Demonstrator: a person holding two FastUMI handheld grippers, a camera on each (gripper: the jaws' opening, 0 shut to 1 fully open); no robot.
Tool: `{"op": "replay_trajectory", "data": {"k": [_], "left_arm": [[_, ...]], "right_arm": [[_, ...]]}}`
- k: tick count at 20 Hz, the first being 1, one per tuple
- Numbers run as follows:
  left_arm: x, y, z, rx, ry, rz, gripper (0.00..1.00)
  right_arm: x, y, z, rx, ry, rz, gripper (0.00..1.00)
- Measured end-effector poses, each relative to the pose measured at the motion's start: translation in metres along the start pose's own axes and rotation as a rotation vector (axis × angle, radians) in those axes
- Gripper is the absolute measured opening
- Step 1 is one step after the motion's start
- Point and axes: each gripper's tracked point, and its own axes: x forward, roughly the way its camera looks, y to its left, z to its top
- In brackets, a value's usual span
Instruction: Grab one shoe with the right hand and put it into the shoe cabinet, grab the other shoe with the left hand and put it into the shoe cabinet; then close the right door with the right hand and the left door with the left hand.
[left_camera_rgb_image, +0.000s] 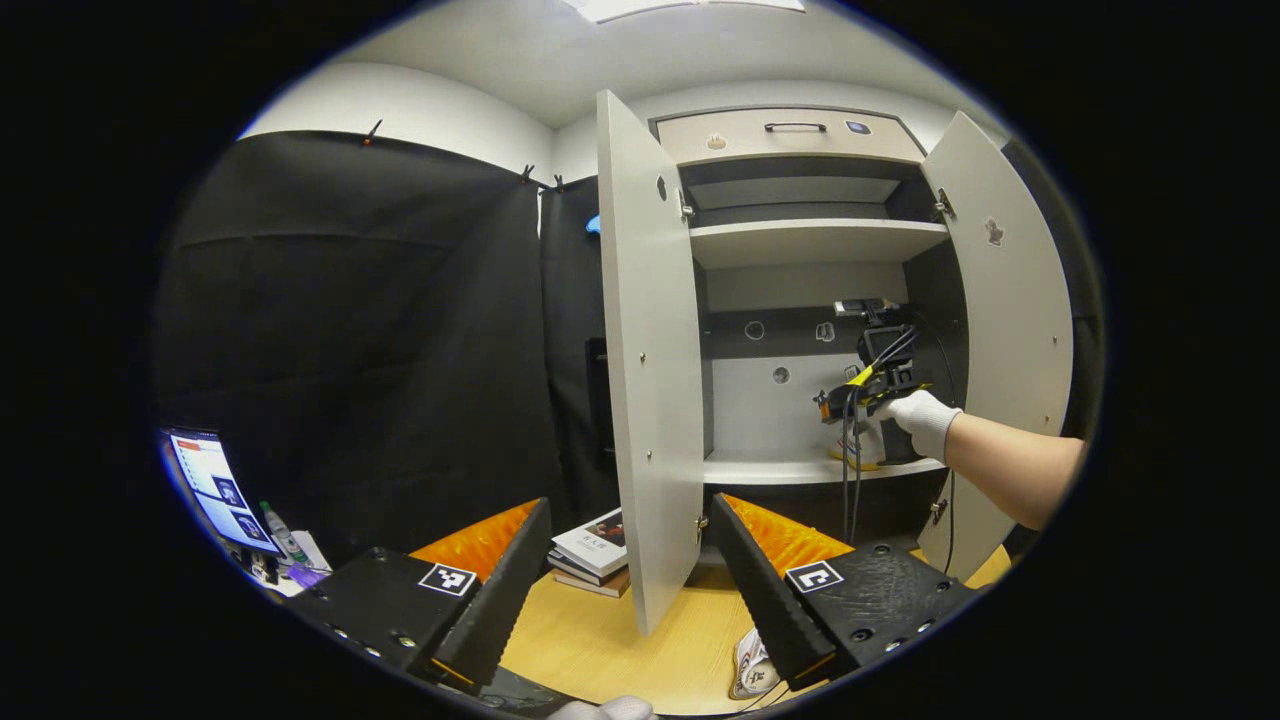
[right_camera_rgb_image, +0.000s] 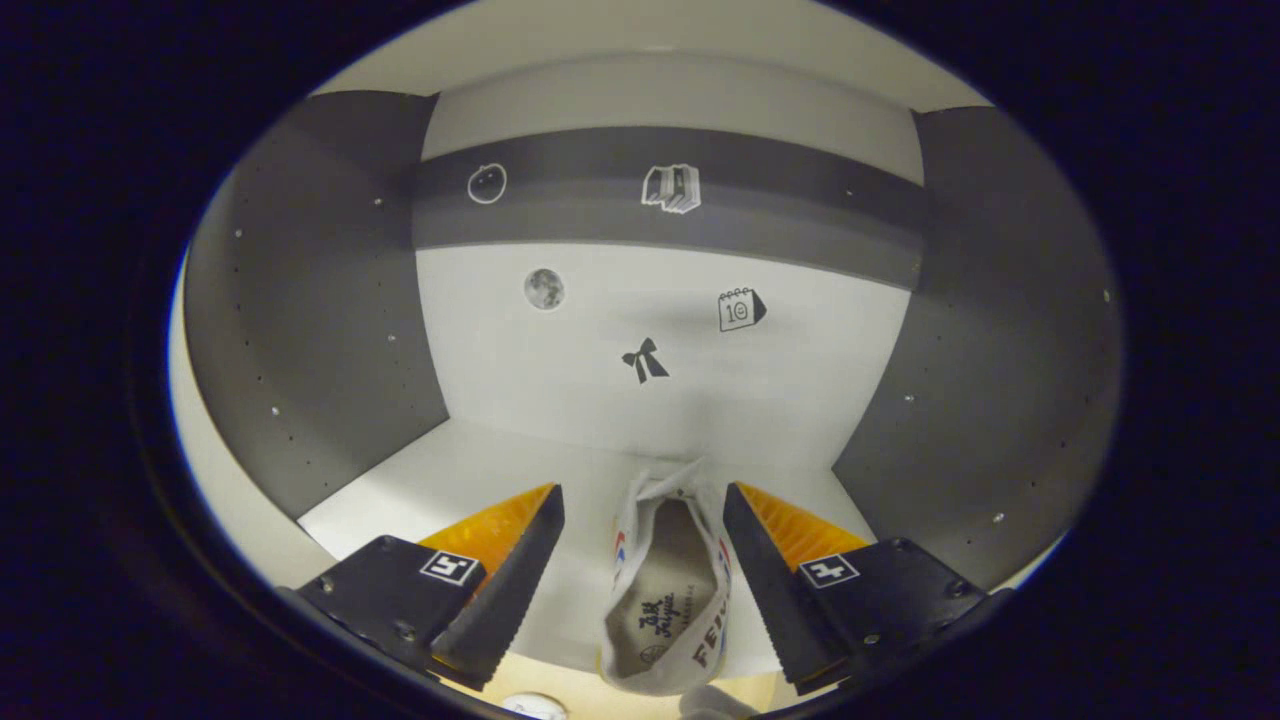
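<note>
A white canvas shoe (right_camera_rgb_image: 665, 600) stands on the cabinet's middle shelf (right_camera_rgb_image: 420, 490), heel toward me, between the fingers of my right gripper (right_camera_rgb_image: 642, 497). That gripper is open; there is a clear gap on the left side, and the right finger (right_camera_rgb_image: 760, 560) is close beside the shoe. In the left gripper view a gloved hand (left_camera_rgb_image: 925, 420) holds the right gripper (left_camera_rgb_image: 835, 402) inside the cabinet. The other shoe (left_camera_rgb_image: 755, 665) lies on the wooden table (left_camera_rgb_image: 600, 640), low between the fingers of my open left gripper (left_camera_rgb_image: 630, 590). Both doors hang open: left door (left_camera_rgb_image: 650, 400), right door (left_camera_rgb_image: 1010, 330).
A stack of books (left_camera_rgb_image: 595, 550) lies on the table beside the left door. A monitor (left_camera_rgb_image: 215, 490) and a bottle (left_camera_rgb_image: 280, 530) stand at the far left. Above the middle compartment are an upper shelf (left_camera_rgb_image: 815, 240) and a drawer (left_camera_rgb_image: 790, 135). Cables (left_camera_rgb_image: 850, 470) hang from the right gripper.
</note>
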Motion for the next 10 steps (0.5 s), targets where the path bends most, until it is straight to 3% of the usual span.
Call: {"op": "replay_trajectory", "data": {"k": [4, 6, 10], "left_arm": [[0.0, 0.001, -0.005, 0.007, -0.001, -0.029, 0.96], [0.0, 0.0, -0.008, 0.012, -0.001, -0.053, 1.0], [0.004, -0.008, -0.023, 0.023, 0.006, -0.122, 0.96]], "right_arm": [[-0.056, -0.007, 0.01, 0.04, -0.11, 0.007, 1.0], [-0.095, -0.008, 0.014, 0.046, -0.18, 0.021, 1.0], [-0.186, -0.014, 0.004, 0.058, -0.328, 0.03, 1.0]]}}
